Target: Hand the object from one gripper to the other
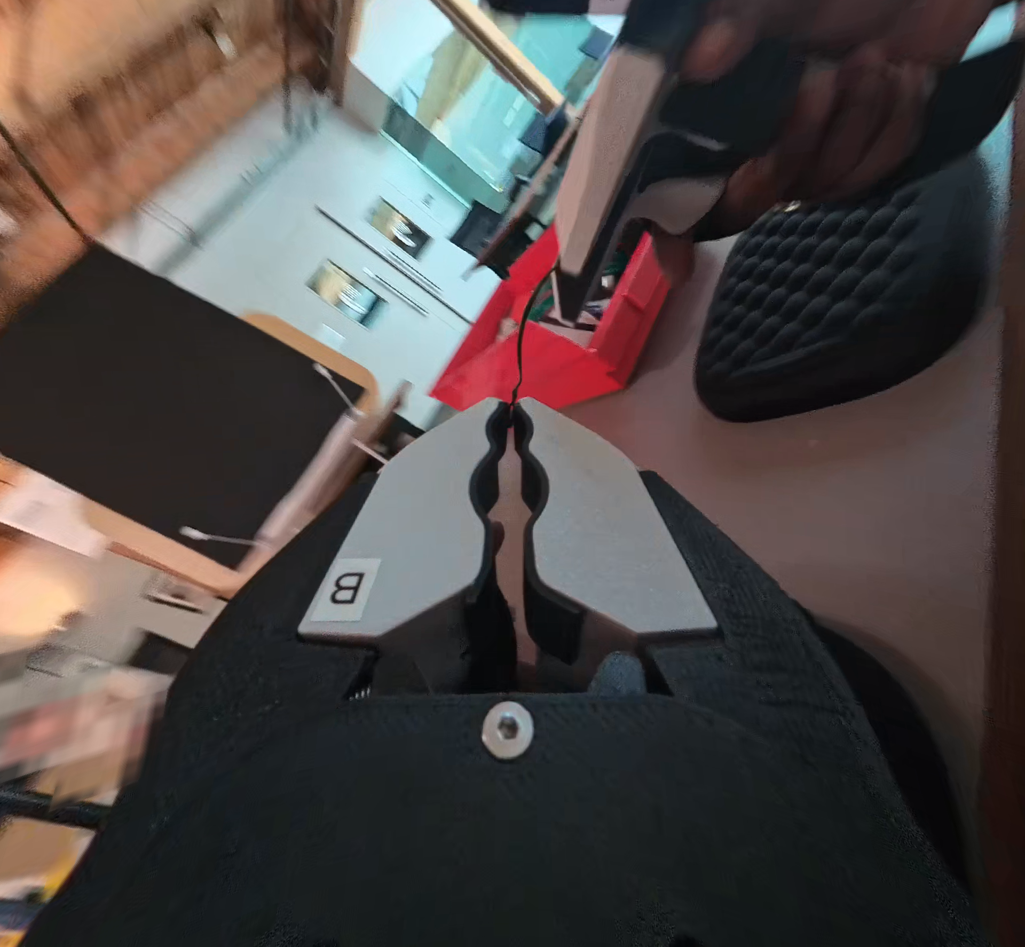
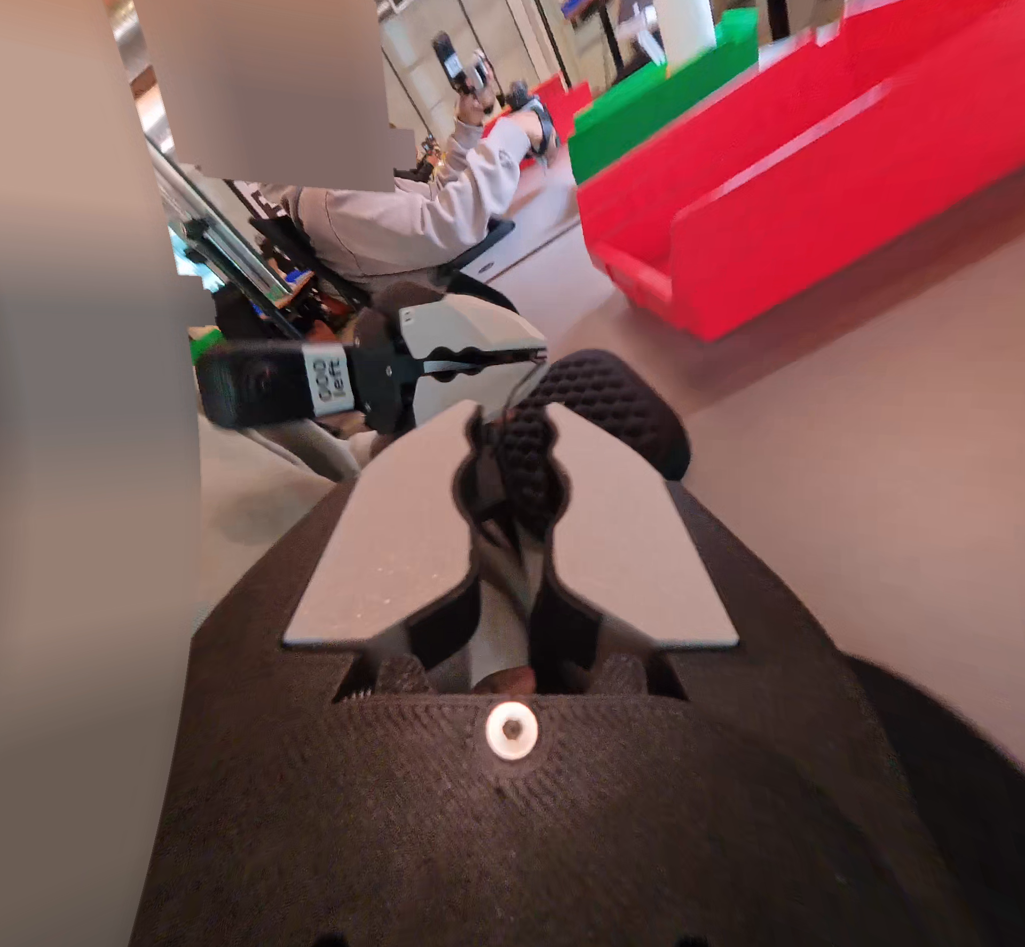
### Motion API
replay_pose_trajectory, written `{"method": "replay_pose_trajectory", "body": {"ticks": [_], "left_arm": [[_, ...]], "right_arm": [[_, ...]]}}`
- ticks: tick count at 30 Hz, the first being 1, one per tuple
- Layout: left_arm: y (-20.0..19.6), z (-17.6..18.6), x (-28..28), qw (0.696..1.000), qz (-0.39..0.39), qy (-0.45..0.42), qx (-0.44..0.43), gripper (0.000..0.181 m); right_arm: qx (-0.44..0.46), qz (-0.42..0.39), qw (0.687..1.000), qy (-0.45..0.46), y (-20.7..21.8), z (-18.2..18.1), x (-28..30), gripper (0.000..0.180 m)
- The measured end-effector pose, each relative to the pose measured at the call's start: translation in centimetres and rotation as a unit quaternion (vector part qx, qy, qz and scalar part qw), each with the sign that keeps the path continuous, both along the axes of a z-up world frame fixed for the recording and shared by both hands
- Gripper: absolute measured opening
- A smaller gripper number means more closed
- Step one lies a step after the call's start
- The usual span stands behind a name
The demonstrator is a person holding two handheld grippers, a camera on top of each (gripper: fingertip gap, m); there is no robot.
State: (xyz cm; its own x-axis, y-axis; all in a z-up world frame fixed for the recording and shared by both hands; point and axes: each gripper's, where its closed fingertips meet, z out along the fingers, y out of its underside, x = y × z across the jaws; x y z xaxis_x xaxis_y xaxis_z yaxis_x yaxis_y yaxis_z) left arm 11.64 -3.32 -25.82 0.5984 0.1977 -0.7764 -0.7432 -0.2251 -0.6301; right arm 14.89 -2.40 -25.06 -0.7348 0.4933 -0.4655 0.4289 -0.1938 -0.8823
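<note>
A thin black wire [image 1: 521, 343] runs between the two grippers. My left gripper [image 1: 510, 410] is shut on its near end, pinched at the very fingertips. In the right wrist view the left gripper [image 2: 541, 352] comes in from the left, still holding the wire [image 2: 521, 382], which hangs down towards my right gripper [image 2: 513, 415]. The right gripper's jaws stand apart, with the wire's lower end at the gap between the tips. In the left wrist view the right gripper [image 1: 571, 299] is held by a hand, pointing down at the wire's far end.
A black dimpled oval pad [image 1: 832, 310] lies on the table just beyond both grippers and also shows in the right wrist view [image 2: 610, 410]. A red bin [image 1: 554, 366] stands behind it. Red bins [image 2: 776, 232] and a green bin [image 2: 654, 110] stand at the right. Another person in a grey sleeve [image 2: 421, 210] works farther off.
</note>
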Motion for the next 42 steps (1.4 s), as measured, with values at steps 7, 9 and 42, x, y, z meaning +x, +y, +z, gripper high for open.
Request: {"method": "replay_pose_trajectory", "body": {"ticks": [7, 9, 42], "left_arm": [[-0.2, -2.8, 1.0, 0.935, -0.086, -0.333, -0.086, 0.002], [-0.3, -2.8, 1.7, 0.921, -0.112, -0.364, -0.087, 0.002], [0.2, -1.1, 1.4, 0.988, -0.022, 0.146, -0.048, 0.005]], "right_arm": [[0.377, -0.117, 0.834, 0.385, 1.5, 0.2, 0.0, 0.047], [0.401, -0.09, 0.821, 0.396, 0.8, -0.8, 0.3, 0.043], [0.077, -0.04, 0.996, -0.029, 1.0, -2.2, -0.7, 0.0]]}}
